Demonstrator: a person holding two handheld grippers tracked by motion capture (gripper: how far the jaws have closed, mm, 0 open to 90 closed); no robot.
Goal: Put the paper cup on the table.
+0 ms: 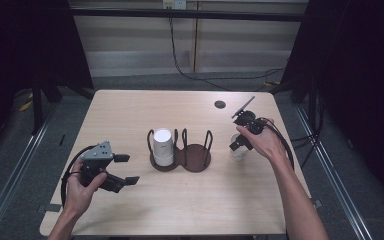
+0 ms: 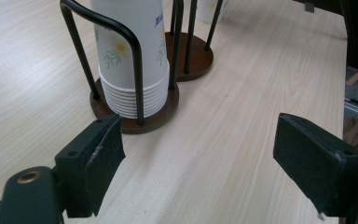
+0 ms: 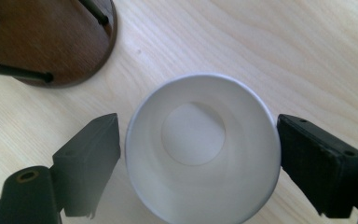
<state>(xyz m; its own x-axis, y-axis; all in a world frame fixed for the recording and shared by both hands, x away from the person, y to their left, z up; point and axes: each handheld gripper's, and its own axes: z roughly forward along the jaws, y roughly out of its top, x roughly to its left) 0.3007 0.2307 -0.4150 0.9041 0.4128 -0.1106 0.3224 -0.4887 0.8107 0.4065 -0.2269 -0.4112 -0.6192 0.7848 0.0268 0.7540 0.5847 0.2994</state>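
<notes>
A stack of white paper cups (image 1: 163, 145) (image 2: 130, 56) stands upside down in the left ring of a dark wire cup holder (image 1: 196, 159) (image 2: 196, 56). A single white cup (image 1: 239, 154) (image 3: 200, 186) stands upright on the table to the right of the holder (image 3: 46, 37). My right gripper (image 1: 241, 144) (image 3: 198, 135) points down over this cup, open, one jaw on each side of the rim and a small gap at the left jaw. At the table's front left, my left gripper (image 1: 128, 169) (image 2: 196, 140) is held level, open and empty, facing the holder.
The holder's right ring has nothing in it. A small black round cap (image 1: 220, 104) is set in the table top at the far right. Cables (image 1: 205, 77) trail on the floor behind the table.
</notes>
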